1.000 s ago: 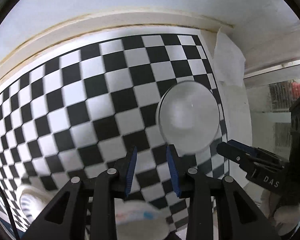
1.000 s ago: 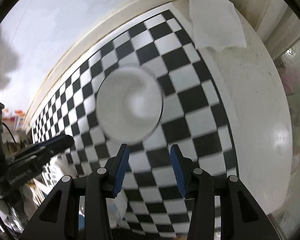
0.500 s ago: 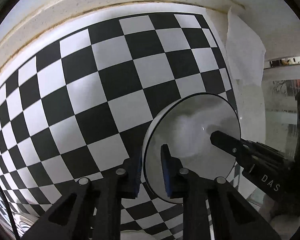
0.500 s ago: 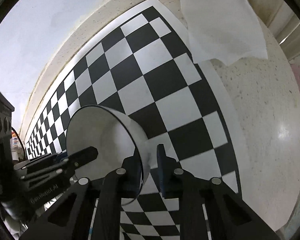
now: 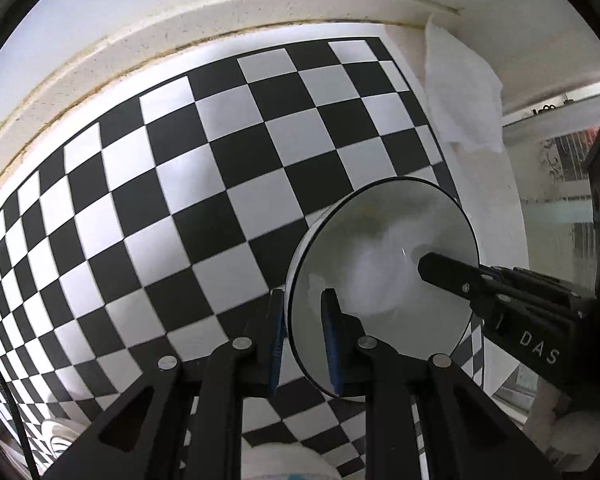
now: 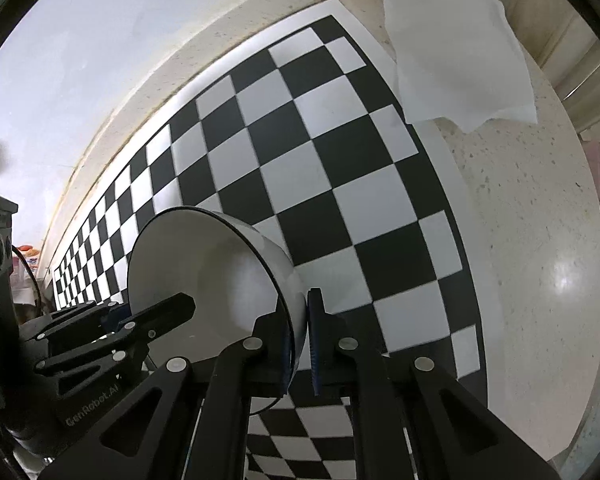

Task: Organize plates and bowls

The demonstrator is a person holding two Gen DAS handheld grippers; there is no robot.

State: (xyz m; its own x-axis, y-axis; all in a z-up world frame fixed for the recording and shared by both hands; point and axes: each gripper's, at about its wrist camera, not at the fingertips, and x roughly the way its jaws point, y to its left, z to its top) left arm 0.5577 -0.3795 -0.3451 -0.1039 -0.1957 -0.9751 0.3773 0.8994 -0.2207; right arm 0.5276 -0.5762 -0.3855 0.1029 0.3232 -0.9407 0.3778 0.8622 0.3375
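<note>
A white bowl with a thin dark rim (image 5: 380,280) is held tilted above the checkered mat (image 5: 180,200). My left gripper (image 5: 304,320) is shut on its near-left rim, one finger inside and one outside. My right gripper (image 6: 300,336) is shut on the opposite rim of the same bowl (image 6: 204,280). Each gripper shows in the other's view: the right one (image 5: 500,300) reaches into the bowl from the right, the left one (image 6: 112,332) from the left.
A white paper napkin (image 6: 456,48) lies on the speckled counter (image 6: 540,240) at the mat's far right corner. A wall runs along the back. Another white dish (image 5: 288,464) and a ribbed white dish (image 5: 60,440) lie at the near edge.
Both grippers came in on the bowl and closed on its opposite rims. The bowl went from lying flat on the mat to tilted and lifted between them.
</note>
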